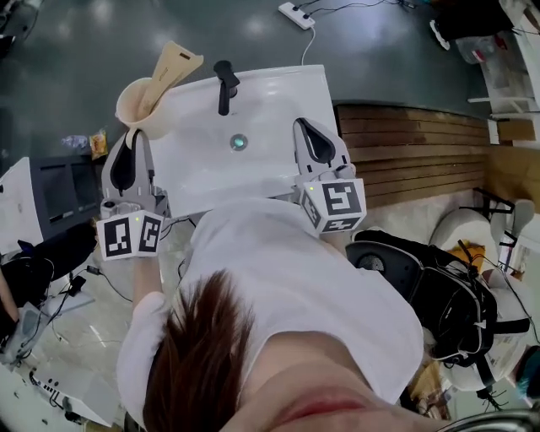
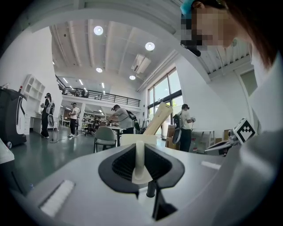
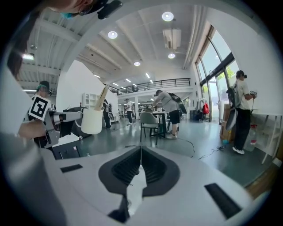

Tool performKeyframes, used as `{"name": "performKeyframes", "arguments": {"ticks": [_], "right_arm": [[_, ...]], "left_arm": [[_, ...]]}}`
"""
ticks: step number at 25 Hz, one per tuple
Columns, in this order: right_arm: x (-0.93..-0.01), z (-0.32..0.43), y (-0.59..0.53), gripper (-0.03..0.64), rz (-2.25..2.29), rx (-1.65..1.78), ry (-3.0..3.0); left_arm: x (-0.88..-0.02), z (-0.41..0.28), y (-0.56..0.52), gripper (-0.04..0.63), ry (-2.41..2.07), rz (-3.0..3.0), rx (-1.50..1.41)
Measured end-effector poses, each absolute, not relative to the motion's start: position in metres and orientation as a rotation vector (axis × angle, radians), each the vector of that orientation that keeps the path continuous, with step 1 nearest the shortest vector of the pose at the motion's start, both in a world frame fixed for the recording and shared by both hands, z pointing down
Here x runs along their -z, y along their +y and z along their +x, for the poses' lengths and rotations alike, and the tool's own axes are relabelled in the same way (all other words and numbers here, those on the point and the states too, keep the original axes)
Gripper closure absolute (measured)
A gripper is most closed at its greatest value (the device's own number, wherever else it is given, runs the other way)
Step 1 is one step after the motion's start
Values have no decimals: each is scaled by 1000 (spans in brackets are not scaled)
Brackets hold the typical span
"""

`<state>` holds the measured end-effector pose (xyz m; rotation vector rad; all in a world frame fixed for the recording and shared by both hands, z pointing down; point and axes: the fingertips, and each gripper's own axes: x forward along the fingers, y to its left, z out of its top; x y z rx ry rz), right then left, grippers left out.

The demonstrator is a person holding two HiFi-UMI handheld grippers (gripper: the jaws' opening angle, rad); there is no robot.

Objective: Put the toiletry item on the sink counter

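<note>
A cream cup with a beige tube standing in it hangs over the far left corner of the white sink counter. My left gripper is shut on the cup's handle. In the left gripper view the cup's rim and the tube rise beyond the jaws. My right gripper hovers over the sink's right side, shut, with nothing between its jaws. The right gripper view shows the cup at the left, well apart from that gripper.
A black faucet and a round drain sit in the sink. Wooden slats lie to its right, a black backpack at the near right, a power strip on the floor beyond. Several people stand in the hall.
</note>
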<state>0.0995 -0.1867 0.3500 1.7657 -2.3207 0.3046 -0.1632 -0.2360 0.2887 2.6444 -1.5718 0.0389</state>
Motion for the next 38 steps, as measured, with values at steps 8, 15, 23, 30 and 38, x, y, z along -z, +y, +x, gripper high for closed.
{"name": "performKeyframes", "arguments": {"ticks": [8, 15, 23, 30, 38], "right_arm": [[-353, 93, -195, 606, 1775, -300, -2345], [-364, 92, -197, 606, 1786, -333, -2311], [-376, 87, -196, 606, 1790, -375, -2304], [-385, 83, -197, 606, 1774, -396, -2307], [-383, 94, -194, 606, 1800, -385, -2292]], "left_arm": [[-288, -169, -266, 545, -1632, 2672, -50], [-307, -188, -296, 545, -1693, 2629, -52], [-365, -200, -318, 545, -1726, 2498, -121], [-428, -219, -325, 545, -1790, 2394, -193], [-471, -228, -331, 545, -1830, 2292, -286]]}}
